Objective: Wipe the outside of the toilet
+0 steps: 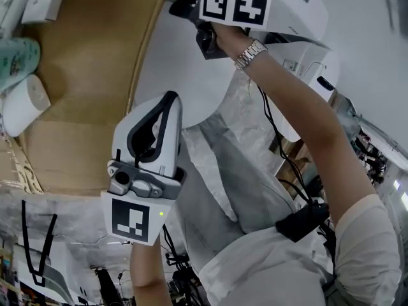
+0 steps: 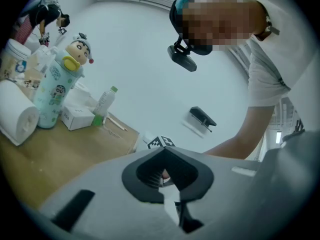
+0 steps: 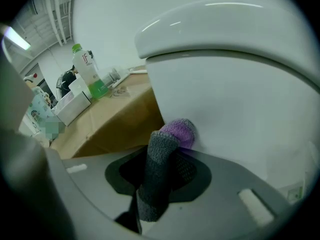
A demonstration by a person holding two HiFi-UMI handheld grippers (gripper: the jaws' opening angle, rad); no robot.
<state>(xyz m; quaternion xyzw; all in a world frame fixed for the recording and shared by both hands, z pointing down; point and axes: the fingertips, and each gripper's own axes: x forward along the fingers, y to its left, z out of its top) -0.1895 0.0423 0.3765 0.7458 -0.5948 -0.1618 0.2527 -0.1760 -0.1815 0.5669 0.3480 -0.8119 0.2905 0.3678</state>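
The white toilet (image 3: 240, 94) fills the right gripper view, its lid rim above and its bowl wall below. A grey and purple cloth (image 3: 165, 149) sticks out of my right gripper (image 3: 169, 156), which is shut on it; the purple end presses on the bowl's outer wall. In the head view the toilet (image 1: 182, 69) lies at top centre, and the right gripper's marker cube (image 1: 236, 5) hides its jaws. My left gripper (image 1: 167, 104) hangs apart from the toilet with its jaws together and nothing in them. The left gripper view points up at the person.
A wooden top (image 1: 83, 75) beside the toilet carries a paper roll (image 1: 24, 104), a cartoon bottle (image 2: 57, 89), a white box (image 3: 75, 104) and a green-liquid bottle (image 3: 87, 71). Grey plastic sheeting (image 1: 242, 139) and cables lie below the toilet.
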